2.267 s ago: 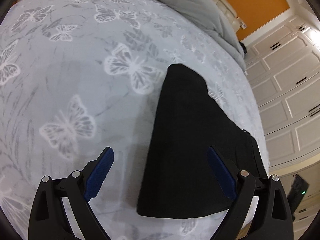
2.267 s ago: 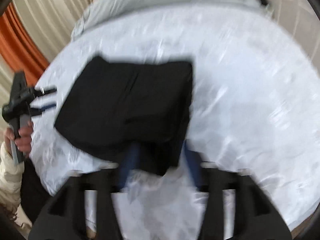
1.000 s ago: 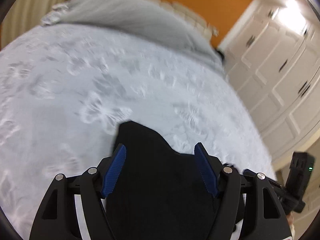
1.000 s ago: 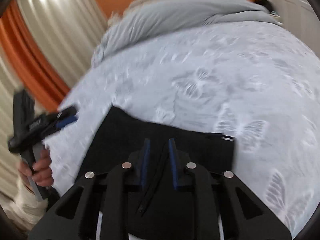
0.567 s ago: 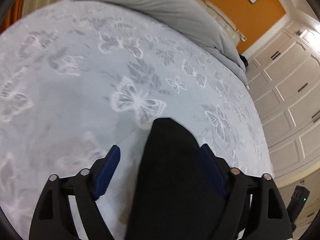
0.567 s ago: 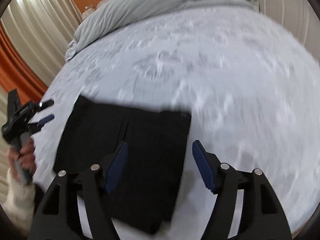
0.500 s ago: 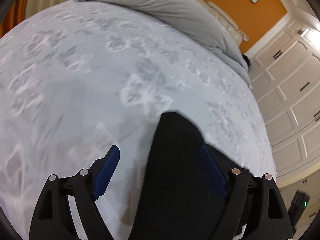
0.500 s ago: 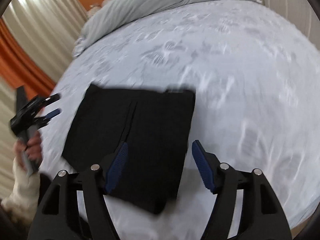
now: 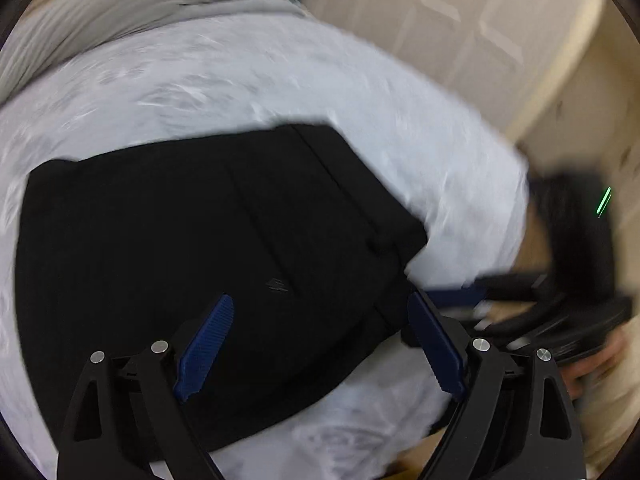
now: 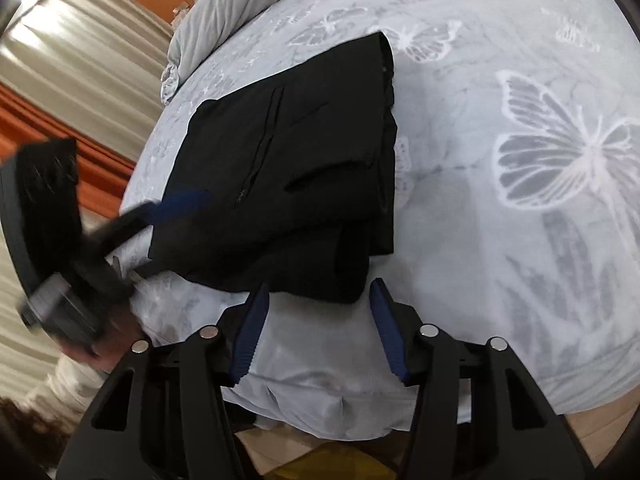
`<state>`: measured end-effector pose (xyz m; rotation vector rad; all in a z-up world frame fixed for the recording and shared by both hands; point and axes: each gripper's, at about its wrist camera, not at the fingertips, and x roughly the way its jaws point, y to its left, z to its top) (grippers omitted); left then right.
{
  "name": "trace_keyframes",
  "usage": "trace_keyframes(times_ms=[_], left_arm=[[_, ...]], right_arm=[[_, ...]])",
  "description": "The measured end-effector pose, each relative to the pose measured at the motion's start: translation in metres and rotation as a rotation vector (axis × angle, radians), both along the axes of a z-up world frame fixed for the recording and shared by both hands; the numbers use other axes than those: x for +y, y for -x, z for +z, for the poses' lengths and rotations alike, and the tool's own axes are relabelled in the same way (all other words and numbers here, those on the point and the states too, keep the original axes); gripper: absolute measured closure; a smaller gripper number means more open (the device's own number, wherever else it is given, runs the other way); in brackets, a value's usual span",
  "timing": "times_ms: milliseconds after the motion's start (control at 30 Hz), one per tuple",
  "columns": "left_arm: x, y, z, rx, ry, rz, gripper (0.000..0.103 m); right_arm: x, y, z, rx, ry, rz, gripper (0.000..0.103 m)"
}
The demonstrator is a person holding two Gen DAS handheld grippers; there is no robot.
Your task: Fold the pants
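We see the folded black pants [image 10: 288,168] lying on the bed [image 10: 520,240] near its front edge. Our left gripper [image 9: 320,348] hovers over them, jaws spread and just opening, gripping nothing. Our right gripper [image 10: 316,332], jaws partly spread and just closing, stands empty at the pants' near corner.

Motion blur smears the whole left wrist view: the bed [image 9: 280,92] loses its pattern, and the right gripper [image 9: 472,292] with the hand [image 9: 596,364] holding it is only a dark streak. In the right wrist view the left gripper [image 10: 168,216] is blurred too, and the pants [image 10: 288,168] hide its lower finger.
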<state>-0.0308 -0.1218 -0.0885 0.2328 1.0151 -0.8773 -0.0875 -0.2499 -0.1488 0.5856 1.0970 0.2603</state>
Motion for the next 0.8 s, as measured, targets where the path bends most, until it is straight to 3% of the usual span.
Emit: trace_keyframes(times_ms=[100, 133, 167, 200, 233, 267, 300, 400, 433, 500, 533, 567, 600, 633, 700, 800], left_arm=[[-0.003, -0.005, -0.015, -0.05, -0.028, 0.021, 0.028], [0.002, -0.009, -0.013, -0.045, -0.016, 0.035, 0.042], [0.007, -0.016, -0.012, -0.017, 0.009, 0.051, 0.064], [0.015, -0.027, -0.011, 0.044, 0.063, 0.076, 0.078], [0.023, -0.037, -0.01, 0.11, 0.119, 0.094, 0.1], [0.031, -0.048, -0.01, 0.171, 0.18, 0.127, 0.1], [0.041, -0.053, -0.005, 0.179, 0.225, 0.165, 0.101], [0.057, -0.051, 0.028, 0.068, 0.329, 0.172, 0.101], [0.065, -0.049, 0.042, 0.043, 0.396, 0.16, 0.101], [0.074, -0.048, 0.055, 0.006, 0.439, 0.167, 0.101], [0.079, -0.049, 0.057, 0.002, 0.446, 0.168, 0.101], [0.083, -0.052, 0.055, 0.009, 0.444, 0.181, 0.101], [0.084, -0.056, 0.052, 0.02, 0.439, 0.191, 0.101], [0.086, -0.062, 0.046, 0.044, 0.434, 0.203, 0.101], [0.09, -0.065, 0.041, 0.07, 0.434, 0.219, 0.101], [0.093, -0.066, 0.045, 0.058, 0.441, 0.226, 0.101]], right_arm=[[-0.002, -0.005, -0.007, 0.007, -0.011, 0.002, 0.065], [0.001, -0.004, -0.005, -0.003, 0.021, 0.013, 0.068], [0.003, -0.002, -0.004, -0.009, 0.038, 0.015, 0.071], [0.004, -0.002, -0.003, -0.015, 0.047, 0.013, 0.073], [0.003, -0.001, -0.001, -0.021, 0.052, 0.008, 0.082], [0.004, 0.0, 0.004, -0.036, 0.061, -0.002, 0.093], [0.005, 0.0, 0.009, -0.055, 0.074, -0.004, 0.095], [0.016, 0.001, 0.042, -0.173, 0.153, 0.02, 0.099], [0.022, 0.001, 0.058, -0.222, 0.193, 0.039, 0.099], [0.026, -0.003, 0.072, -0.258, 0.245, 0.054, 0.098], [0.026, -0.01, 0.072, -0.246, 0.254, 0.063, 0.09], [0.021, -0.02, 0.065, -0.201, 0.26, 0.057, 0.065], [0.014, -0.028, 0.057, -0.156, 0.271, 0.022, 0.05], [0.006, -0.035, 0.048, -0.12, 0.268, -0.009, 0.041], [-0.002, -0.049, 0.028, -0.047, 0.221, -0.001, 0.043], [0.004, -0.06, 0.031, -0.084, 0.246, 0.022, 0.051]])
